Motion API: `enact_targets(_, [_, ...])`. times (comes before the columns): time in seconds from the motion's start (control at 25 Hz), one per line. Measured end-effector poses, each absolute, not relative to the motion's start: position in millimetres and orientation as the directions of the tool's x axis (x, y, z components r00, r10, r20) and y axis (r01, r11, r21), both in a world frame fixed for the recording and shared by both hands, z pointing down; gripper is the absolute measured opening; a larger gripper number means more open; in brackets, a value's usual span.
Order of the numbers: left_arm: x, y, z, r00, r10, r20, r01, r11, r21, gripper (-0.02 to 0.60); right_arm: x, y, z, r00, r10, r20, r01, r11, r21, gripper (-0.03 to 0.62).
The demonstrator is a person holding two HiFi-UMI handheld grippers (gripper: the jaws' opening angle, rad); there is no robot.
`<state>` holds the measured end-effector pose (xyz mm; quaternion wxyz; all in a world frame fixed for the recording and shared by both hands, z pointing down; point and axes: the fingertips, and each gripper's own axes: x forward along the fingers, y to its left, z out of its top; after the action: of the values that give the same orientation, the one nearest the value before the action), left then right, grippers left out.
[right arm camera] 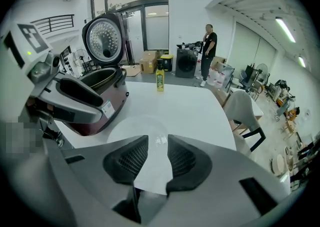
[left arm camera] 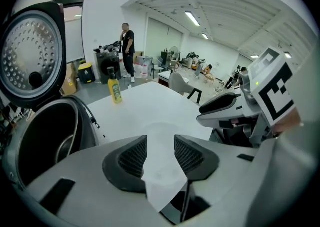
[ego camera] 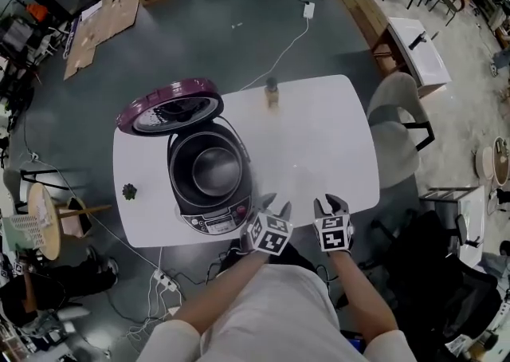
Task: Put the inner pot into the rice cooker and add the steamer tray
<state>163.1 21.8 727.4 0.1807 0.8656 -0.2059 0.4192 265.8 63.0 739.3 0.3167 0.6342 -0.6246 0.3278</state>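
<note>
Ahead of left fingers, right fingers, both half-open, empty: steamer tray; I'd pinch opposite rims, lift level.

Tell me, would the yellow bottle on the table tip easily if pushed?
Probably yes: the bottle stands upright, tall and narrow, so a push near its cap would likely topple it. It looks small and likely light; on the smooth white table a low push might slide it instead.

rice cooker sits left on the table, bottle at its far edge.
</note>
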Motion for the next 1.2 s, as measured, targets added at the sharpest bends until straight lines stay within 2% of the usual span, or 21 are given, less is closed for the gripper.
enact_targets(0.56, [131.4, 44.7, 818.2, 0.446, -0.206, 0.871, -0.611, -0.781, 0.128, 0.189, 266.7, 72.6, 805.6, -0.022, -0.501, 0.865, -0.999, 0.042, -0.001, 0.135])
enact_targets(0.84, [114.7, 47.4, 854.6, 0.390, -0.246, 0.888, -0.685, -0.721, 0.101, 0.187, 268.1, 74.4, 838.6, -0.011, -0.464, 0.886, -0.996, 0.081, 0.030, 0.137])
enact_targets(1.2, [95.9, 56.6, 882.6, 0.358, -0.246, 0.901, -0.761, -0.636, 0.129, 0.189, 280.0, 74.4, 870.9, 0.014, -0.436, 0.900, -0.997, 0.058, 0.043, 0.156])
